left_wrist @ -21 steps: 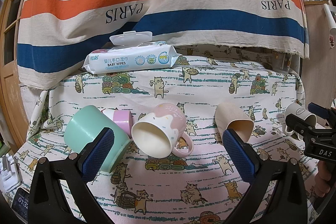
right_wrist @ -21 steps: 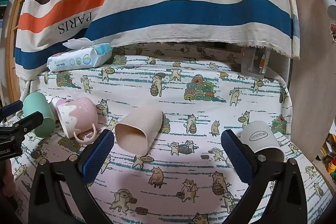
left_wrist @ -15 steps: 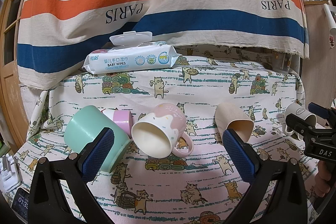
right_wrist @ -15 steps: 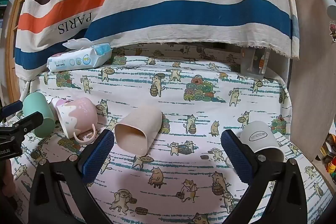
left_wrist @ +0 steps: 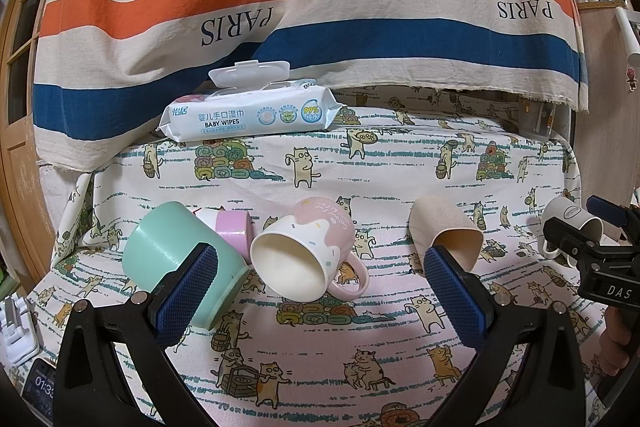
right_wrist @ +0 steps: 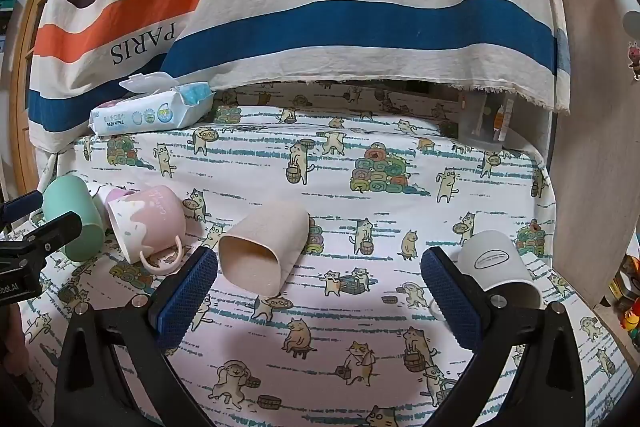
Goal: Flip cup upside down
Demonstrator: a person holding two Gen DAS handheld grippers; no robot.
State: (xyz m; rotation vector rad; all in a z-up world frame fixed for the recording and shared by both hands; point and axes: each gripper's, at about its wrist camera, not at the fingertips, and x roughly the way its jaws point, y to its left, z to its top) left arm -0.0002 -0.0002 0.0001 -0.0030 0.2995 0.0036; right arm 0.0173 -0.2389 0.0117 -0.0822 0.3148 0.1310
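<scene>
Several cups lie on their sides on the cat-print cloth. A mint green cup (left_wrist: 176, 259) (right_wrist: 74, 221), a small pink-and-white cup (left_wrist: 232, 231), a pink-and-white mug with a handle (left_wrist: 308, 255) (right_wrist: 144, 227), a beige cup (left_wrist: 444, 231) (right_wrist: 264, 251) and a white paper cup (left_wrist: 572, 223) (right_wrist: 496, 267). My left gripper (left_wrist: 320, 287) is open and empty, just short of the mug. My right gripper (right_wrist: 320, 291) is open and empty, between the beige cup and the white cup.
A pack of baby wipes (left_wrist: 248, 111) (right_wrist: 152, 111) with its lid open lies at the back. A striped PARIS cloth (left_wrist: 320, 7) hangs behind. A wooden panel (right_wrist: 592, 167) stands at the right. A phone (left_wrist: 40, 387) lies at the lower left.
</scene>
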